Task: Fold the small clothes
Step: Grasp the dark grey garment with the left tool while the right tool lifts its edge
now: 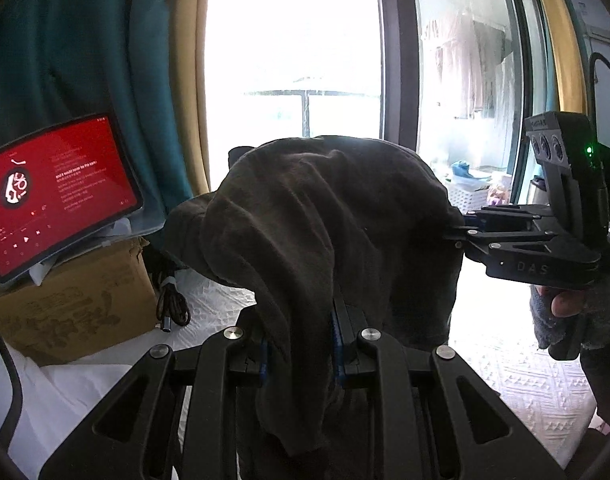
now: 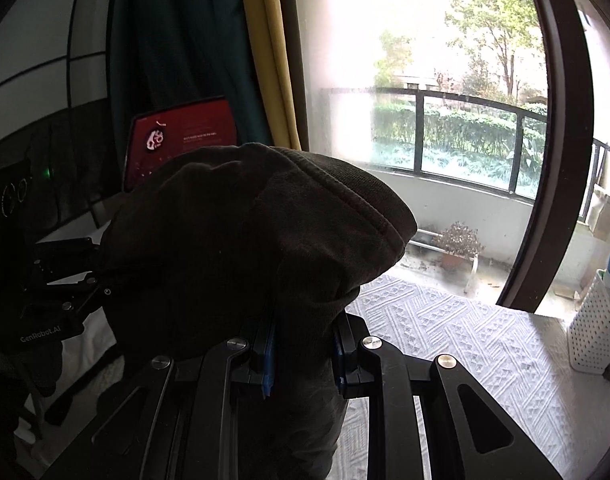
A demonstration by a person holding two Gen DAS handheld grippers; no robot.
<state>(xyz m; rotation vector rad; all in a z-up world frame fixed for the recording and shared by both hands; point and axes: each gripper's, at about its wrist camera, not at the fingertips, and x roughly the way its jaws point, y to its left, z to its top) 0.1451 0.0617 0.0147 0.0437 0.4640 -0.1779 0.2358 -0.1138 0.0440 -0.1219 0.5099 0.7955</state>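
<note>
We're holding the dark grey, soft knit garment (image 1: 329,240) up in the air above the white textured bedspread (image 1: 517,364). Our left gripper (image 1: 301,344) is clamped on a hanging fold, and our right gripper (image 1: 459,232) is pinching its far edge. It's bunching badly, so a thin pinch could slip loose. Only the right wrist view is showing the thick stitched hem (image 2: 369,208).

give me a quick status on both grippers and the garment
Left hand-held gripper shut on dark garment. Right hand-held gripper shut on its far edge. Garment held up off the white bedspread, bunched, unfolded. Nothing in the way.
</note>
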